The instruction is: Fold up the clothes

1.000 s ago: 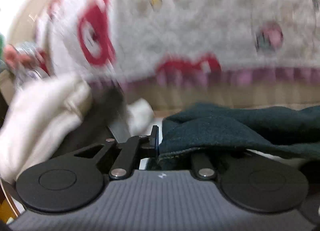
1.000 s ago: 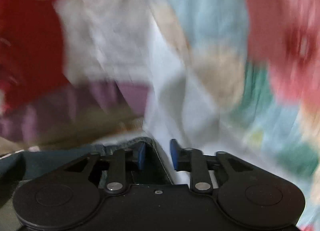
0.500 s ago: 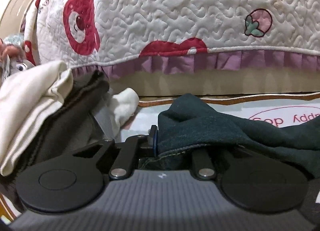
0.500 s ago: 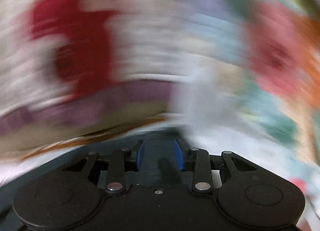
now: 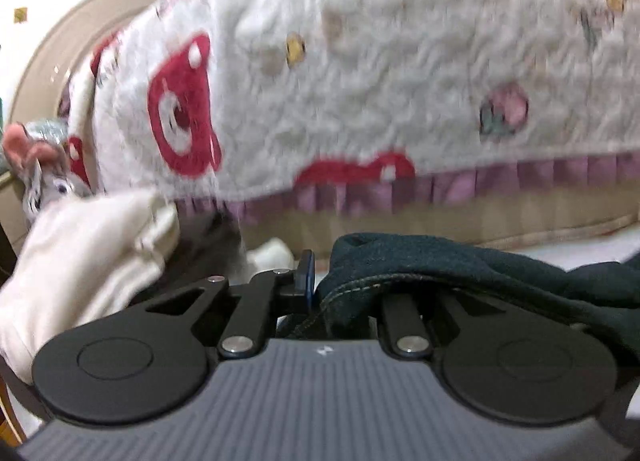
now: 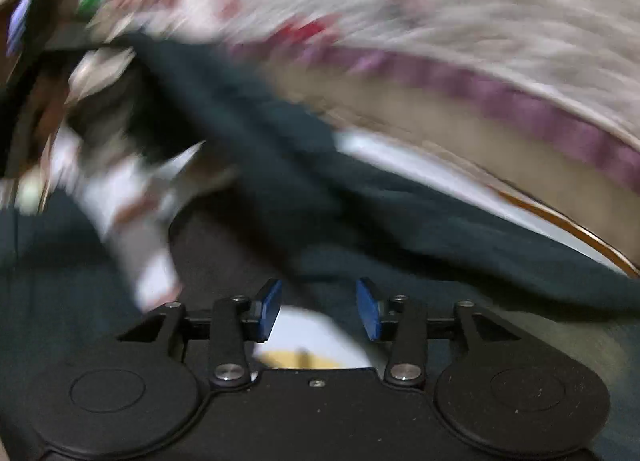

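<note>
A dark teal garment with a stitched hem [image 5: 460, 273] is clamped in my left gripper [image 5: 320, 285]; it drapes over the right finger, hiding it, and trails off to the right. In the blurred right wrist view the same dark garment [image 6: 360, 201] stretches across the middle, from upper left to right. My right gripper [image 6: 319, 309] is open with blue pads [image 6: 268, 309] apart, nothing between them, just below the cloth's near edge.
A quilted white cover with red bears and a purple frill [image 5: 360, 101] hangs over a sofa front behind. A cream garment pile [image 5: 80, 261] and a dark grey one [image 5: 208, 245] lie at left. A plush toy [image 5: 40, 165] sits far left. White mat [image 6: 420, 165] underneath.
My right gripper has swung left fast and opened wider, now facing the dark garment. My left gripper has kept its hold on the garment and tilted up slightly.
</note>
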`<state>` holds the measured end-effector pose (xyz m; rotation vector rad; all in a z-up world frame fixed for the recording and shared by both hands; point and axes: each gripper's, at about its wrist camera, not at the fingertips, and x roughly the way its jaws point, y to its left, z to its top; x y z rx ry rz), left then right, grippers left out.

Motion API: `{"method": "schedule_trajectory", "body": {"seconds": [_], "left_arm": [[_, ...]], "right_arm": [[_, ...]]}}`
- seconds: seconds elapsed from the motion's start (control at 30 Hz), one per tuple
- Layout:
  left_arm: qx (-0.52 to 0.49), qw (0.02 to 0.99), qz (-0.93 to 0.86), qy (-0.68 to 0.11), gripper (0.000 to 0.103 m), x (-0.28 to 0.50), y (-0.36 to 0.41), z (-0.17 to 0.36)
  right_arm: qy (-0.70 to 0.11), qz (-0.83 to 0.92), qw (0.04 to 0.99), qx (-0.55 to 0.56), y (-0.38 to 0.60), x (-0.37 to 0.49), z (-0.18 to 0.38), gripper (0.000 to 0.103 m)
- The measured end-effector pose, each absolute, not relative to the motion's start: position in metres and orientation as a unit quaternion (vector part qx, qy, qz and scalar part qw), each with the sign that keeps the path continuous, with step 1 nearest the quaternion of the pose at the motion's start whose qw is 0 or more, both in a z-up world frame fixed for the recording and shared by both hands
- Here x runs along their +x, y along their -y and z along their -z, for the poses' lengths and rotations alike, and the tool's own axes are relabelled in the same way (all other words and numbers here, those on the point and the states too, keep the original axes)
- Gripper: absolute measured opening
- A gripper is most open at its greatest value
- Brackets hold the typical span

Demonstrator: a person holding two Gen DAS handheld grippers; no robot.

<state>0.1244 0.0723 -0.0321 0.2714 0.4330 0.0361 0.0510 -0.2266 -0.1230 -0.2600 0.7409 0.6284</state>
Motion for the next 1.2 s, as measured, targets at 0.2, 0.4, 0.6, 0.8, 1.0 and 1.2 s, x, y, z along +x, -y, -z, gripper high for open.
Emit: {"method": "schedule_trajectory", "body": {"seconds": [0.2, 0.4, 0.6, 0.8, 1.0, 1.2], "left_arm": [[0.168, 0.974, 0.003, -0.15, 0.014, 0.111, -0.072, 0.005], [0.233, 0.962, 0.027, -0.138, 0.024, 0.09, -0.071, 0.01], [0.215, 0.954, 0.01, -0.208, 0.012, 0.089, -0.106, 0.05], [0.293, 0.946, -0.005, -0.139, 0.021, 0.038, -0.099, 0.024], [0.263, 0.901, 0.055, -0.34, 0.024, 0.041, -0.115, 0.09], [0.176, 0.905, 0.1, -0.375, 0.032, 0.037, -0.132, 0.071]], "right_arm": [[-0.32, -0.216, 0.893, -0.23, 0.195, 0.059, 0.144, 0.054], [-0.313, -0.188, 0.905, -0.218, 0.224, 0.071, 0.145, 0.017], [-0.349, -0.23, 0.9, -0.124, 0.257, 0.079, 0.13, 0.0], [-0.376, -0.266, 0.887, -0.034, 0.289, 0.082, 0.113, 0.0], [-0.405, -0.302, 0.863, 0.021, 0.305, 0.083, 0.104, 0.001], [-0.448, -0.336, 0.828, -0.009, 0.284, 0.076, 0.114, 0.001]]}}
